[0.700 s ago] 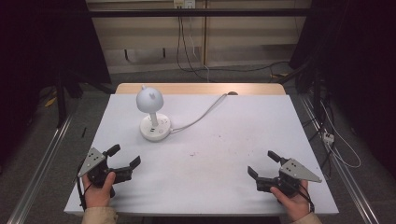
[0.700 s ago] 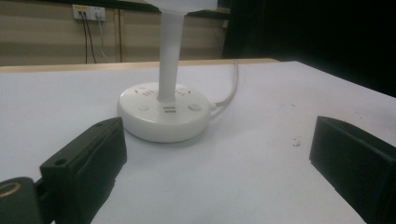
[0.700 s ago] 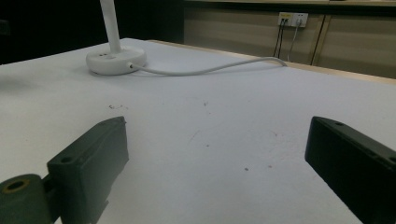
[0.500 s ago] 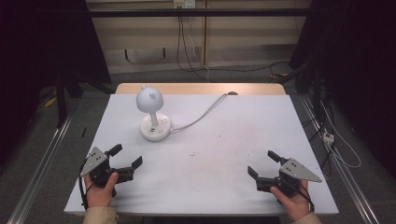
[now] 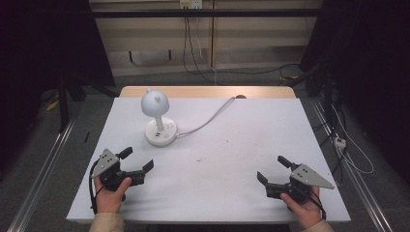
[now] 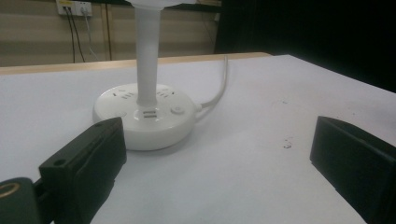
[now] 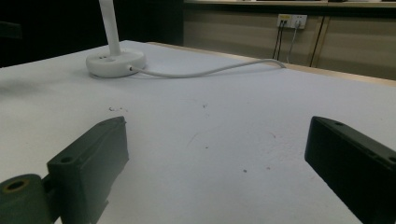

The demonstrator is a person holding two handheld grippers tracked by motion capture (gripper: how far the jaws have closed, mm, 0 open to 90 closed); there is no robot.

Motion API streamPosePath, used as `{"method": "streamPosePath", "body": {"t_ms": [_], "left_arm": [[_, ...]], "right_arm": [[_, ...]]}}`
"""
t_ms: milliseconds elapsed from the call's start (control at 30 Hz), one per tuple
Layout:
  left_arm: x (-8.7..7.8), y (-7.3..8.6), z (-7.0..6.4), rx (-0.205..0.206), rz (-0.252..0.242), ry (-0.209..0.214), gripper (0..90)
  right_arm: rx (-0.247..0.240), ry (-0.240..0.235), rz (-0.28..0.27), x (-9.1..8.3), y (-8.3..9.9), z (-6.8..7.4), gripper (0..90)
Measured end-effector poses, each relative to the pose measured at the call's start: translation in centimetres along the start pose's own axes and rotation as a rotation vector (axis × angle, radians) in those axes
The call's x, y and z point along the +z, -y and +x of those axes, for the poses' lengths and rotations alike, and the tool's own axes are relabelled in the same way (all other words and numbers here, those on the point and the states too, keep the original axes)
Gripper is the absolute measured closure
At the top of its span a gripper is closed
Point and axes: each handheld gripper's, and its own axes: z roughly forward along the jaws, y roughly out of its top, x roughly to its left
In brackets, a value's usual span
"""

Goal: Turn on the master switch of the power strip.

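Nearby, lamp point(image 5: 157, 122); left gripper point(image 5: 137, 163) jaws wide

No lettering, brand, number or sign is legible anywhere, not on the lamp point(image 5: 157, 121), its round base point(image 6: 144, 116) or the table point(image 5: 232, 145).

The lamp's shade point(image 6: 154, 2) is cut off by the top edge in the left gripper view; the markings on its round base point(image 6: 144, 116) are blurred.
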Motion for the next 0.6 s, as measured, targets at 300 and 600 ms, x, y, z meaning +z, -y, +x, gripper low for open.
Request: {"method": "streamPosePath", "body": {"t_ms": [300,600], "left_arm": [[1.5,-0.3,-0.6,0.017,0.031,0.003,3.4],[2.9,-0.5,-0.8,0.003,0.047,-0.010,3.7]], "right_arm": [[0.001,-0.001,-0.002,0.0,0.0,-0.1,5.7],[0.005,0.000,-0.005,-0.1,-0.1,-0.2,5.8]]}}
